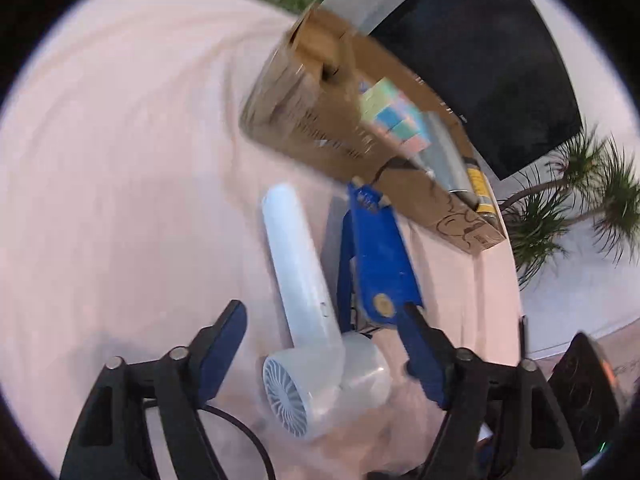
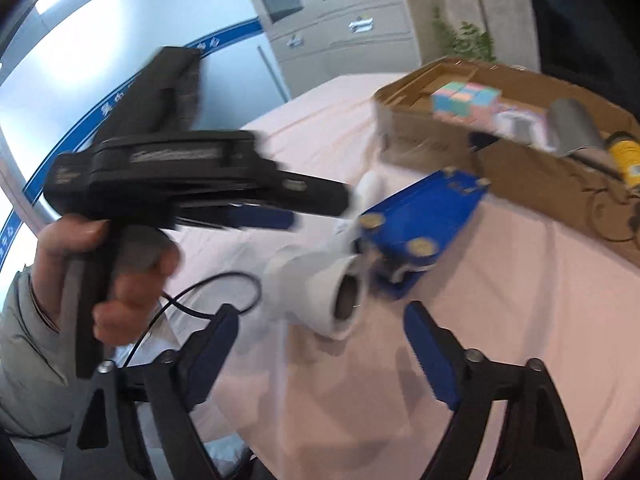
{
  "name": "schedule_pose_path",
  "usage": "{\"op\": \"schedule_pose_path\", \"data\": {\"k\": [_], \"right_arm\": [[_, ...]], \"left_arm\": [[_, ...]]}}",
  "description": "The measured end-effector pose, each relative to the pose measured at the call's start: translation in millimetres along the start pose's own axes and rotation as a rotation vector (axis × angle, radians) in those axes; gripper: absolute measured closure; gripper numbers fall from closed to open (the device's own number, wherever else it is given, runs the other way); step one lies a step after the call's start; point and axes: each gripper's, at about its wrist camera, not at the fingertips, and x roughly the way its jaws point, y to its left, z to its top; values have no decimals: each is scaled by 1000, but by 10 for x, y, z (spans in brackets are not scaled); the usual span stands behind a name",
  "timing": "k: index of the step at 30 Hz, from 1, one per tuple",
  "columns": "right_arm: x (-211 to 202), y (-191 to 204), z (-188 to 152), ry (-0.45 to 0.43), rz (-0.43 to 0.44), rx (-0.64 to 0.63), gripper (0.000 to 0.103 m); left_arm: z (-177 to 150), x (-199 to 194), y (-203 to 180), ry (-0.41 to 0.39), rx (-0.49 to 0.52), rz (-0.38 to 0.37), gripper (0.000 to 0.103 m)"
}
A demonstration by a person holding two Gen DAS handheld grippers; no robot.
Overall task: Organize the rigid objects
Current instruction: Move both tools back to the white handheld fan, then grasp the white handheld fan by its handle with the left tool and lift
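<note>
The left gripper point(image 1: 324, 344) is open over a white hair dryer point(image 1: 316, 320) that lies on the pink surface point(image 1: 120, 160); its fingers do not press on it. The right gripper point(image 2: 320, 344) is open too and holds nothing. A blue tool point(image 2: 416, 224) lies touching the dryer. Behind both, near the far edge of the surface, sits a cardboard box point(image 2: 532, 176) with a coloured cube point(image 2: 464, 98) and a yellow thing point(image 2: 626, 158) inside. A hand point(image 2: 100, 268) holds the left gripper's black handle.

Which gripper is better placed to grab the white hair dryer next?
Likely left. The left gripper is open with the white hair dryer already between its fingers; the right gripper, also open, sits short of the nozzle.
</note>
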Motion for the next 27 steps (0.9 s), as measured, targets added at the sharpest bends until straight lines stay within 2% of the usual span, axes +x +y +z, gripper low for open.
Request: {"op": "schedule_pose_path", "data": {"k": [3, 5, 7, 10, 12, 15, 17, 18, 20, 22, 23, 25, 26, 27], "right_arm": [[218, 21, 56, 30, 11, 32, 30], [366, 23, 100, 62, 20, 63, 37], [475, 45, 127, 82, 0, 83, 37], [544, 91, 99, 84, -20, 93, 38], [539, 128, 85, 78, -42, 93, 39], [529, 196, 74, 76, -63, 96, 39], [493, 243, 87, 66, -74, 93, 39], [464, 259, 102, 58, -70, 101, 39], [418, 284, 138, 45, -51, 106, 39], [354, 394, 211, 24, -10, 81, 39], [370, 449, 242, 36, -2, 69, 40], [468, 516, 220, 70, -9, 56, 39], [528, 517, 186, 95, -5, 67, 39], [574, 491, 148, 113, 3, 90, 39]], "left_arm": [[100, 109, 31, 24, -1, -32, 38], [170, 156, 7, 49, 9, -57, 46], [180, 164, 10, 59, 8, -61, 48], [134, 132, 58, 64, -9, -85, 60], [119, 93, 87, 68, -14, -86, 79], [74, 9, 67, 67, 12, -49, 89], [61, -77, 55, 59, 22, -56, 91], [57, -128, 29, 51, 28, -76, 98], [56, -163, -83, 66, 55, -103, 98], [41, -164, -162, 73, 89, -34, 98], [47, -170, -136, 85, 80, -4, 98], [74, -228, 38, 83, -2, -16, 98], [73, -264, 91, 71, -10, 10, 90], [70, -295, 157, 61, -11, 85, 72]]}}
